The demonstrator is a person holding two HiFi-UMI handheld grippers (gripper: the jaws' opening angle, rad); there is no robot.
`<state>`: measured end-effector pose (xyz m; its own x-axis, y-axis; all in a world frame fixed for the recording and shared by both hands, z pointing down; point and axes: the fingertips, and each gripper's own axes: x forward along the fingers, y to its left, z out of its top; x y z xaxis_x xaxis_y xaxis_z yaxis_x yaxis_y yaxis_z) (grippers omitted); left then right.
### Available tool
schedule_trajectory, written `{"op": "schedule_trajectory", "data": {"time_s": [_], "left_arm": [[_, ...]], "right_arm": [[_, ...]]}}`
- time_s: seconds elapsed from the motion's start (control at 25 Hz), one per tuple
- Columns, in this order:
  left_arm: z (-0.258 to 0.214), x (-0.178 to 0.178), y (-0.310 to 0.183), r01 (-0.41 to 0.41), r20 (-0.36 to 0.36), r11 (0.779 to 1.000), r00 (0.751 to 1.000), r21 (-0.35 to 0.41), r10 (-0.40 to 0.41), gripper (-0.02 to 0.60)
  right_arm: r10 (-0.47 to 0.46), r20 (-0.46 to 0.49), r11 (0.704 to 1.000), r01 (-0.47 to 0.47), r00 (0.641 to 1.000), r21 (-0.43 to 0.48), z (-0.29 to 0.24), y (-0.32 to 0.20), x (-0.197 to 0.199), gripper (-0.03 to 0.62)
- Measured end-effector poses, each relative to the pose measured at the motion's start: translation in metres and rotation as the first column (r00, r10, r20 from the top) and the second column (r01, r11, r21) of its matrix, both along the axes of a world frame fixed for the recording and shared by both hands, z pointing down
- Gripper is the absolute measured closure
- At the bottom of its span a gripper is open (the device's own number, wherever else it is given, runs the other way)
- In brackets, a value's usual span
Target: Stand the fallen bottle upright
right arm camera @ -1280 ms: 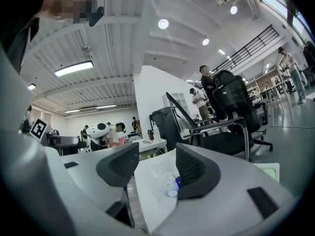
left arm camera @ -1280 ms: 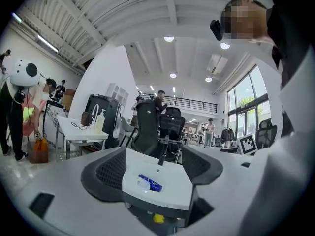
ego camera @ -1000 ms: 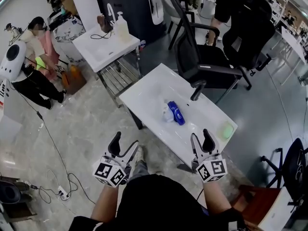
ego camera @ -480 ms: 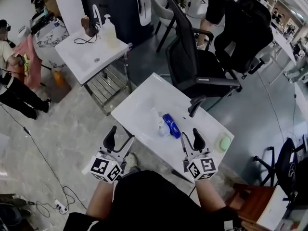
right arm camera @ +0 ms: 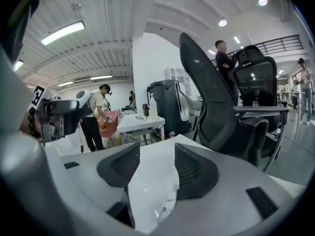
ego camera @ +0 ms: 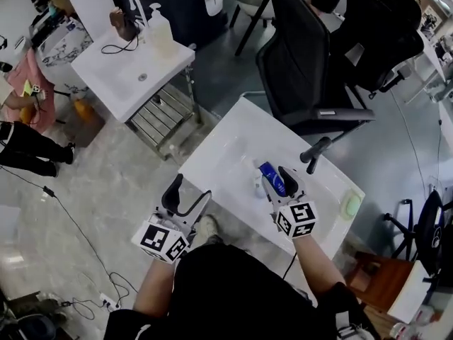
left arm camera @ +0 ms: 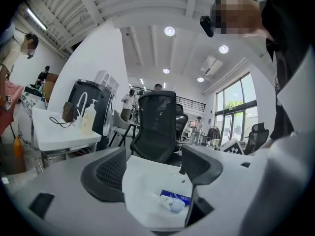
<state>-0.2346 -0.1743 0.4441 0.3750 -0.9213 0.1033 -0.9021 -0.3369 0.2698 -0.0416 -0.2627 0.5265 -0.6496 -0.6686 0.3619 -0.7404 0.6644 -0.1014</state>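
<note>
Both open and empty: left gripper [ego camera: 190,194] hangs back; right gripper [ego camera: 280,178], nearly at the bottle [ego camera: 268,171], could knock it rolling.

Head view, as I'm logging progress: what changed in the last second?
Both tools moved forward: the right tool now reaches over the table to the fallen bottle, jaws open, nothing gripped; the left tool nears the table's edge, also open. The bottle still lies on its side; the green object stays at the corner.
</note>
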Motion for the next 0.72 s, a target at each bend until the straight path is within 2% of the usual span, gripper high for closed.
{"op": "schedule_trajectory", "data": {"time_s": [0.2,0.36,0.56,0.72], "left_arm": [[0.007,-0.020,-0.007,-0.022,0.001,1.000,1.000,-0.014,0.022,0.230],[0.010,-0.046,-0.006,-0.008,-0.001,1.000,1.000,-0.017,0.008,0.230],[0.012,-0.078,-0.003,0.035,0.001,0.999,0.999,-0.028,-0.035,0.232],[0.017,-0.089,0.004,0.054,-0.007,0.997,0.998,-0.046,-0.055,0.230]], "right_arm": [[-0.044,-0.127,0.997,0.036,0.991,-0.064,0.051,-0.024,-0.028,0.361],[-0.085,-0.255,0.989,0.050,0.963,-0.140,0.107,-0.036,-0.043,0.361],[-0.099,-0.348,0.958,-0.005,0.932,-0.286,0.166,-0.050,-0.047,0.361],[-0.127,-0.425,0.938,-0.032,0.896,-0.346,0.195,-0.056,-0.045,0.359]]}}
